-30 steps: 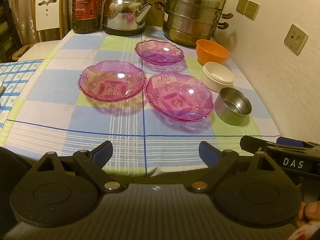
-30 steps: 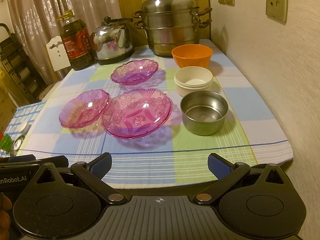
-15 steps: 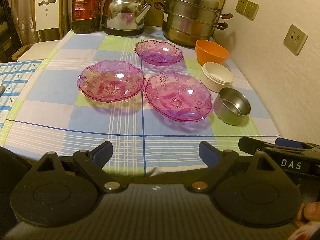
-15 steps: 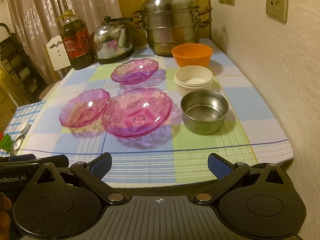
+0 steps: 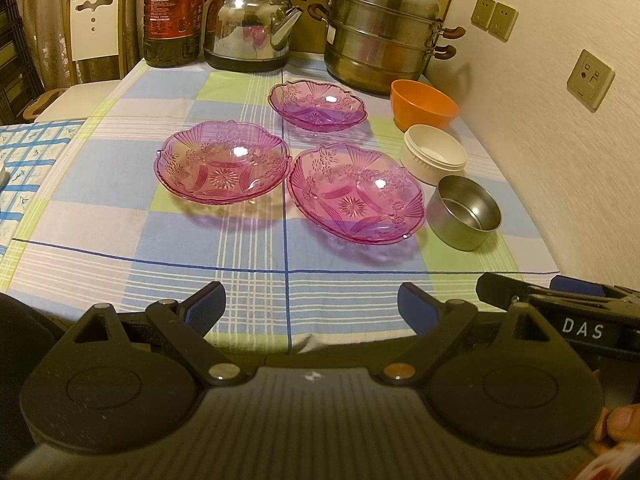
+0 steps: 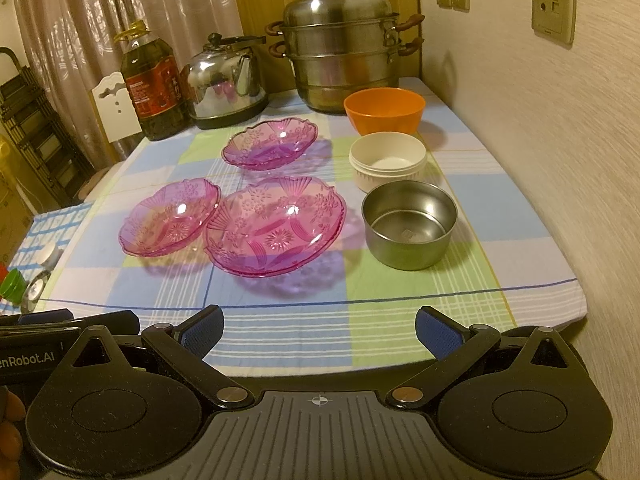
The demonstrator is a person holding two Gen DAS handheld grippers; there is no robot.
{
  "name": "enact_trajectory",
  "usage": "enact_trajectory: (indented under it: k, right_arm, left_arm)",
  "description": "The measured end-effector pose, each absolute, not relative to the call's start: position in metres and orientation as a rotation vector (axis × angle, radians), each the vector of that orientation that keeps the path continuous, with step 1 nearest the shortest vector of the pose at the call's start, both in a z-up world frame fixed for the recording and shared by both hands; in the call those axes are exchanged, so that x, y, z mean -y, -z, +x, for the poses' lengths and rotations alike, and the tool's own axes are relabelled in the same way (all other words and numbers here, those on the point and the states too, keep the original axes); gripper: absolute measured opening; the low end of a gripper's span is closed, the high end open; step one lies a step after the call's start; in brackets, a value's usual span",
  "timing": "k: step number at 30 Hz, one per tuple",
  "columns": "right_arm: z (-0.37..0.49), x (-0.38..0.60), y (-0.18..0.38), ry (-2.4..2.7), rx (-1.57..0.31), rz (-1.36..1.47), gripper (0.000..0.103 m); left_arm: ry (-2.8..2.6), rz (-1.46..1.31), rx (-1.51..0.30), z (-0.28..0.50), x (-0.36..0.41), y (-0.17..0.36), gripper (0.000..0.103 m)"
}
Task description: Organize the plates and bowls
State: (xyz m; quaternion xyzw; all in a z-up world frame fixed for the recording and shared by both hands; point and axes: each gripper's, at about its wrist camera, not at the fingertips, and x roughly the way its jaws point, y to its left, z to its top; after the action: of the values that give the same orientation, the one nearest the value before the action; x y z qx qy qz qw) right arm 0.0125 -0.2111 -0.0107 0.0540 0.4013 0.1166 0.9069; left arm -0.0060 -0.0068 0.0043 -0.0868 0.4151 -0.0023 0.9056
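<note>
Three pink glass plates lie on the checked tablecloth: a left plate (image 5: pixel 222 162) (image 6: pixel 170 216), a near plate (image 5: pixel 356 194) (image 6: pixel 276 224) and a far plate (image 5: pixel 317 105) (image 6: pixel 270 144). Along the wall side stand an orange bowl (image 5: pixel 423 105) (image 6: pixel 384 110), a white bowl (image 5: pixel 434 158) (image 6: pixel 387 160) and a steel bowl (image 5: pixel 464 211) (image 6: pixel 409 224). My left gripper (image 5: pixel 310 310) is open over the table's front edge, empty. My right gripper (image 6: pixel 318 326) is open too, empty, and shows at the left view's right edge.
At the back stand an oil bottle (image 5: pixel 172 12), a steel kettle (image 5: pixel 250 36) and a stacked steamer pot (image 5: pixel 378 34). The wall (image 5: pixel 540 140) runs close along the right. A white chair (image 5: pixel 94 32) and a lower blue-checked surface (image 5: pixel 24 168) are to the left.
Both views have shifted only slightly; the dishes stay where they were and both grippers remain open.
</note>
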Motion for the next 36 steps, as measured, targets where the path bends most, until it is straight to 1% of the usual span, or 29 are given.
enact_trajectory:
  k: [36]
  right_arm:
    - [0.0128,0.2102,0.0080,-0.238,-0.824,0.120,0.102]
  left_arm:
    - [0.005,-0.184,-0.855,-0.0055,0.0081,-0.0061,0.092]
